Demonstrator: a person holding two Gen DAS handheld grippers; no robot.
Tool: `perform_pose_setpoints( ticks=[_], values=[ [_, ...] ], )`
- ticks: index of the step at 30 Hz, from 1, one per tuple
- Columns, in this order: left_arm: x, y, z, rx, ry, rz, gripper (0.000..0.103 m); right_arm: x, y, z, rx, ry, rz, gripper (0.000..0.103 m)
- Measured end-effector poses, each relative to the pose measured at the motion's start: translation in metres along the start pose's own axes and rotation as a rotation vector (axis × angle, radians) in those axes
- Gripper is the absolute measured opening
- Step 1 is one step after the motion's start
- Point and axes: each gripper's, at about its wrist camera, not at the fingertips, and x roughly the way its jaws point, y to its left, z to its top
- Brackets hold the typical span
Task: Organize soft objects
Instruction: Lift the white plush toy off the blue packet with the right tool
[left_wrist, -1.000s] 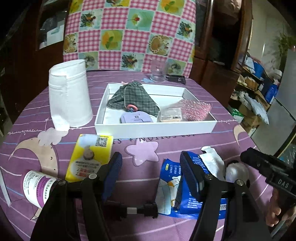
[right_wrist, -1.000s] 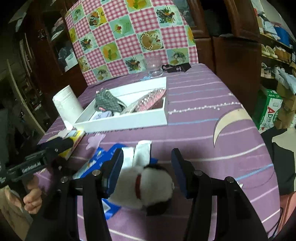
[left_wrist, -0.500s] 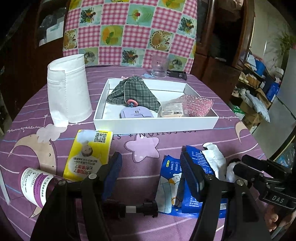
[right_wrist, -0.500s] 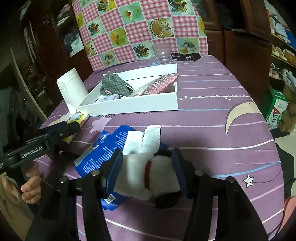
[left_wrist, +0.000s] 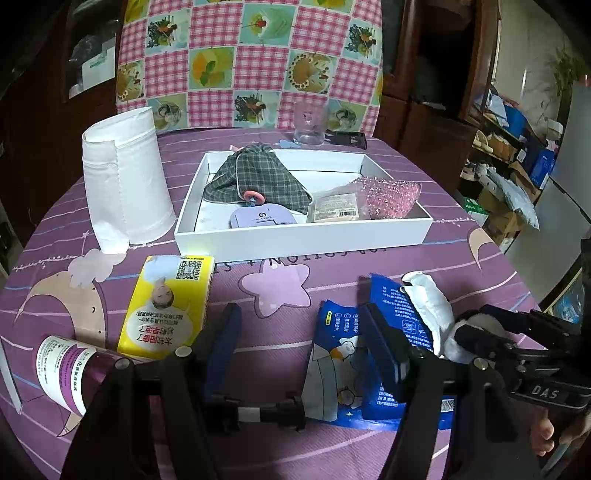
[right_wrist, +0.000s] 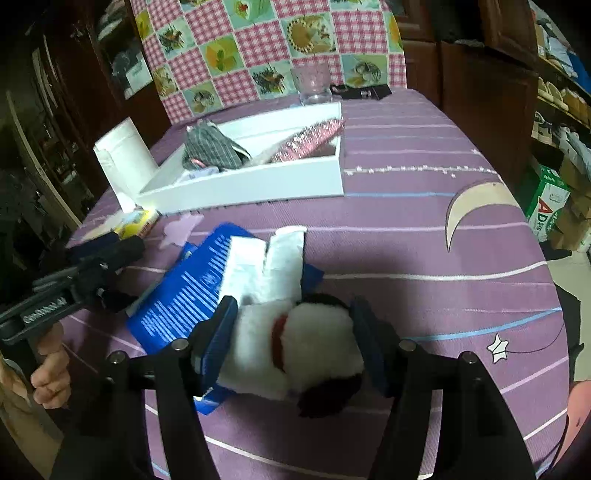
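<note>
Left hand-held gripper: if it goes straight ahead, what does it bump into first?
Probably the white box: the left hand-held gripper is open over bare tablecloth, with the box's front wall straight ahead. Depth is hard to judge.

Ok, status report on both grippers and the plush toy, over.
Left gripper open, empty. Right gripper straddling white-and-black plush toy, not visibly clamped. Toy overlaps blue plastic packet. White tray ahead.

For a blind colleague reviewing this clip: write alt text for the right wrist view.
The right tongs straddle a white-and-black plush toy with a red collar, pads at its sides, on a purple tablecloth. The toy lies partly on a blue packet and a white pouch. Behind stands a white tray holding plaid fabric; the left tongs enter at left.
</note>
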Motion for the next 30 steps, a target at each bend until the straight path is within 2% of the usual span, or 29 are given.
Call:
perform_pose_setpoints(
  ticks=[4,13,15,18,22,25,26,28,30],
  values=[
    [0.001,-0.001,-0.001,0.004,0.004,0.001,0.067,0.001,-0.004,-0.001,0.016,0.005,0.009,0.063],
    [0.001,-0.002,-0.001,0.007,0.006,0.002,0.067,-0.009,-0.009,0.002,0.050,-0.052,0.030,0.038],
    [0.001,-0.002,-0.001,0.007,0.004,0.001,0.067,-0.011,-0.013,0.003,0.075,-0.066,0.028,0.010],
    [0.001,-0.002,-0.001,0.009,0.003,-0.002,0.067,-0.014,-0.024,0.004,0.139,-0.080,0.060,0.004],
    [0.001,-0.003,-0.002,0.014,0.002,-0.004,0.067,-0.015,-0.026,0.005,0.156,-0.081,0.076,0.004],
    [0.001,-0.004,-0.002,0.017,0.002,-0.004,0.067,-0.019,-0.022,0.006,0.156,-0.095,0.124,0.004],
    [0.001,-0.004,-0.002,0.016,0.002,-0.004,0.067,-0.020,-0.021,0.005,0.151,-0.099,0.130,0.007],
    [0.001,-0.004,-0.002,0.015,0.002,-0.005,0.067,-0.022,-0.016,0.004,0.132,-0.097,0.120,0.021],
    [0.001,-0.003,-0.002,0.012,0.001,-0.005,0.067,-0.024,-0.013,0.000,0.116,-0.096,0.086,0.057]
  ],
)
